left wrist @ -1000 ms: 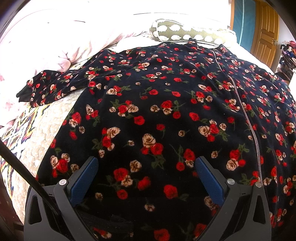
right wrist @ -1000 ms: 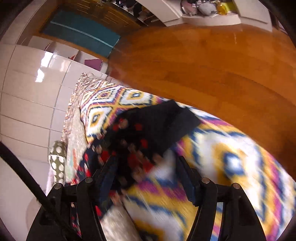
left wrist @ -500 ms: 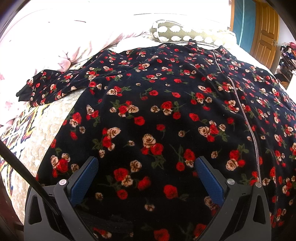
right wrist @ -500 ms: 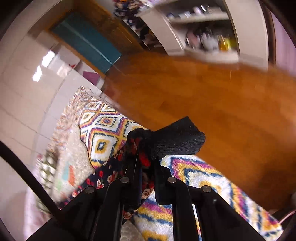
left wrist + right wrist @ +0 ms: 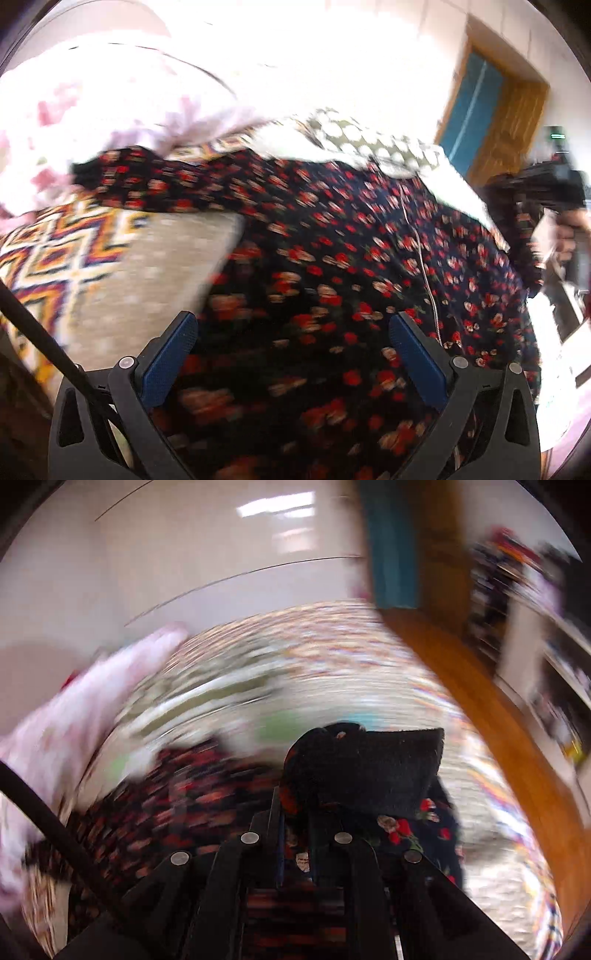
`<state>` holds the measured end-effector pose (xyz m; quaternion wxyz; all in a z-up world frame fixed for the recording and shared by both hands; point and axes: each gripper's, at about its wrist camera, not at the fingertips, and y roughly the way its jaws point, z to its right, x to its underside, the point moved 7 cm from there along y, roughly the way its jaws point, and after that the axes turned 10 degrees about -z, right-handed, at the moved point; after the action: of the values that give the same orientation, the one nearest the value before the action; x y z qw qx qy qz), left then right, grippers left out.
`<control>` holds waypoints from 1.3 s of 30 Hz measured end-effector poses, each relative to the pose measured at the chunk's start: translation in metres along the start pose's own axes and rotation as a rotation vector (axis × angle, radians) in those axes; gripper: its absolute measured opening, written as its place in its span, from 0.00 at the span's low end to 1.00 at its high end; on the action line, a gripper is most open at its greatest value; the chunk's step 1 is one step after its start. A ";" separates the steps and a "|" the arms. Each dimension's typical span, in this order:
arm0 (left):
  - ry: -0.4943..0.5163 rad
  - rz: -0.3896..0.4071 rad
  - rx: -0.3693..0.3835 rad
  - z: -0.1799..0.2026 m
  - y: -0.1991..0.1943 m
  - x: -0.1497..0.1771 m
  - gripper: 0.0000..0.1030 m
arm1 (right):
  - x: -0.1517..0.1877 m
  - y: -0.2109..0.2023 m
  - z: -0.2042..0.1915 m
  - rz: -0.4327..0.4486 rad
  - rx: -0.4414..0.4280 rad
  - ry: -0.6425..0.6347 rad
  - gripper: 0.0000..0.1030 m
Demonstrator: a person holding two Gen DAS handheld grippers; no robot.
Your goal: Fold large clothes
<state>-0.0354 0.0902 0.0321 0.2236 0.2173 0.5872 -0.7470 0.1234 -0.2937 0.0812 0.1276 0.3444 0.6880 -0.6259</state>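
Note:
A large black dress with red and cream flowers (image 5: 332, 266) lies spread over the bed, one sleeve stretched out to the left (image 5: 147, 184). My left gripper (image 5: 291, 354) is open and empty, low over the dress's near part. My right gripper (image 5: 295, 812) is shut on the other sleeve's black cuff (image 5: 369, 768) and holds it lifted above the bed; the sleeve hangs from it. The right gripper also shows in the left wrist view (image 5: 554, 206), at the dress's right edge. Both views are blurred by motion.
The bed has a beige quilt with a bright zigzag border (image 5: 74, 251). A pink-and-white duvet (image 5: 92, 110) and a spotted pillow (image 5: 369, 140) lie at its far end. Wooden floor (image 5: 498, 720), a wooden door (image 5: 513, 125) and shelves (image 5: 546, 609) lie to the right.
My right gripper closed on the sleeve cuff, lifted it and swung round toward the bed. My left gripper stayed open and has shifted left, bringing the quilt and right gripper into view.

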 end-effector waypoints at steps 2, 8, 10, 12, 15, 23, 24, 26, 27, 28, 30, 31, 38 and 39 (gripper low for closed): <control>-0.051 0.025 -0.004 -0.028 -0.019 0.003 1.00 | 0.008 0.026 -0.068 -0.034 -0.021 -0.099 0.10; -0.209 0.068 -0.044 -0.112 -0.055 0.016 1.00 | 0.075 0.119 -0.229 -0.163 0.094 -0.422 0.11; -0.232 0.081 -0.053 -0.133 -0.063 0.019 1.00 | 0.097 0.138 -0.262 -0.168 0.167 -0.517 0.15; -0.241 0.093 -0.057 -0.144 -0.068 0.021 1.00 | 0.115 0.148 -0.288 -0.161 0.205 -0.593 0.18; -0.246 0.107 -0.059 -0.152 -0.068 0.019 1.00 | 0.137 0.150 -0.321 -0.134 0.215 -0.720 0.24; -0.252 0.146 -0.065 -0.167 -0.056 -0.024 1.00 | 0.168 0.092 -0.360 -0.081 0.109 -0.873 0.57; -0.240 0.153 -0.076 -0.171 -0.050 -0.036 1.00 | 0.166 0.078 -0.349 -0.094 0.043 -0.801 0.63; -0.243 0.127 -0.083 -0.183 -0.029 -0.062 1.00 | 0.162 0.057 -0.325 -0.107 -0.048 -0.694 0.69; -0.254 0.111 -0.068 -0.189 -0.017 -0.074 1.00 | 0.162 0.046 -0.309 -0.118 -0.076 -0.647 0.69; -0.262 0.099 -0.055 -0.194 -0.008 -0.082 1.00 | 0.166 0.038 -0.295 -0.129 -0.089 -0.615 0.69; -0.317 0.046 -0.051 -0.213 0.025 -0.104 1.00 | 0.170 0.022 -0.259 -0.148 -0.108 -0.544 0.69; -0.357 0.021 -0.036 -0.225 0.044 -0.114 1.00 | 0.172 0.017 -0.243 -0.155 -0.120 -0.512 0.69; -0.588 -0.074 -0.014 -0.287 0.128 -0.140 0.90 | 0.194 -0.025 -0.120 -0.158 -0.160 -0.247 0.70; -0.594 -0.079 -0.035 -0.291 0.133 -0.142 0.83 | 0.196 -0.032 -0.102 -0.148 -0.149 -0.211 0.70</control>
<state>0.1754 0.3567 -0.0509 0.3601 -0.0376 0.5168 -0.7758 -0.0144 -0.1350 0.0059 0.1782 0.2145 0.7389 -0.6134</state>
